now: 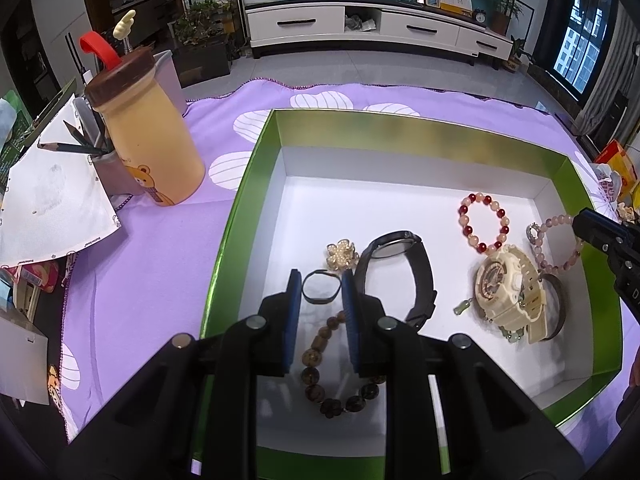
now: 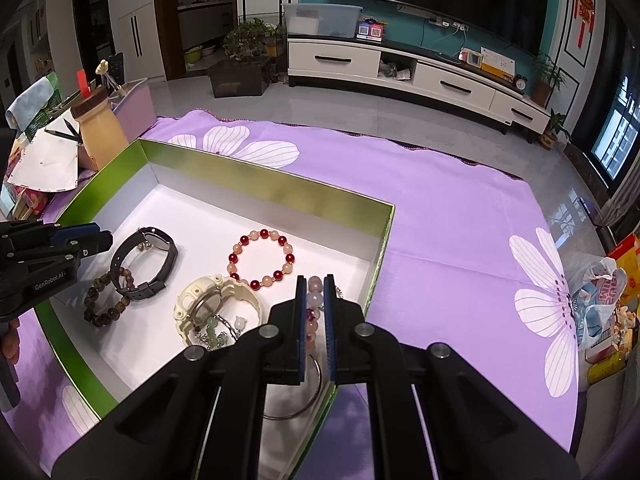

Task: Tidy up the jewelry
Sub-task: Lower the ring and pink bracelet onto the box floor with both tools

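Inside the green box (image 1: 248, 184), a small black ring (image 1: 321, 287) is framed between the parted fingers of the left gripper (image 1: 321, 280), ungrasped. Meanwhile the right gripper (image 2: 312, 286) is closed on a pink bead bracelet (image 2: 314, 300) (near the box's right wall).

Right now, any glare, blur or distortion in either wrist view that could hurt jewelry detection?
Left wrist view: strong fisheye bowing of the green box walls; jewelry sharp, the black watch clear; soft shadows beneath the left gripper. Right wrist view: same barrel distortion, dark vignette corners; right gripper hides part of the pink bead bracelet; no harsh glare.
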Motion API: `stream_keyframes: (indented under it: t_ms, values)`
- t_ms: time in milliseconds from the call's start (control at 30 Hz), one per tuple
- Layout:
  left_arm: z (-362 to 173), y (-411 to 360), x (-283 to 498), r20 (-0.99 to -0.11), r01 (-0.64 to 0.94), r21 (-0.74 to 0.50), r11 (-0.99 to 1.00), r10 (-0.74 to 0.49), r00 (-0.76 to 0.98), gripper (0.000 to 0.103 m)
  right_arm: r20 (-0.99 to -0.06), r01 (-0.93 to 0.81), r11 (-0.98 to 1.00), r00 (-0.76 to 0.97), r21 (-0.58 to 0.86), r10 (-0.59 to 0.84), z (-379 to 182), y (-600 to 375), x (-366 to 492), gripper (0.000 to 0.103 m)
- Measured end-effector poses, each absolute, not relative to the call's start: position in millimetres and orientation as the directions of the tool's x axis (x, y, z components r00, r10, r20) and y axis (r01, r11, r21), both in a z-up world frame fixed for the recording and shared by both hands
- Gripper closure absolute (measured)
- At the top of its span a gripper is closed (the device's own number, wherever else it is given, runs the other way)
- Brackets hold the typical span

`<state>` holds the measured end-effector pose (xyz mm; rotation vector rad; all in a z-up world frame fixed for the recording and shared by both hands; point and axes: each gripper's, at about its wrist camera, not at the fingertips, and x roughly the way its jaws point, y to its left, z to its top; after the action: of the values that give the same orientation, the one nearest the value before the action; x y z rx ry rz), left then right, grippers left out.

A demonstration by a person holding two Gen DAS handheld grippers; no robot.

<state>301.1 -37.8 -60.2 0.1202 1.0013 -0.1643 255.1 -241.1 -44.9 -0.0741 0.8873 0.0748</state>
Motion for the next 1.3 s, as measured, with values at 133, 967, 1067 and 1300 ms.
stream_keyframes:
  t_ms: [133,967,1067,1300]
  values:
    - [-59.7,-39.4,300.8,-0.846,0.192,0.029,0.981,-0.078,0.528,0.083,-0.775,-0.095,0.995,0.631,-0.036,0.032,-44.6,-241.0,255.0,0.095]
    - [-61.3,-41.6,300.9,-0.851,0.196,0.050,0.979,-0.061,0.522,0.083,-0.781,-0.097,0.994,0.624,-0.043,0.027,-45.5,-240.4,254.2,0.095]
    - [-60.9,-41.6,301.2,-0.851,0.195,0.051,0.979,-0.060,0.522,0.083,-0.782,-0.099,0.994,0.623,-0.045,0.026,-46.1,-240.1,253.6,0.095]
    - [-61.4,-43.0,301.0,-0.853,0.199,0.056,0.978,-0.057,0.518,0.083,-0.784,-0.099,0.994,0.621,-0.047,0.024,-47.6,-239.8,252.6,0.095]
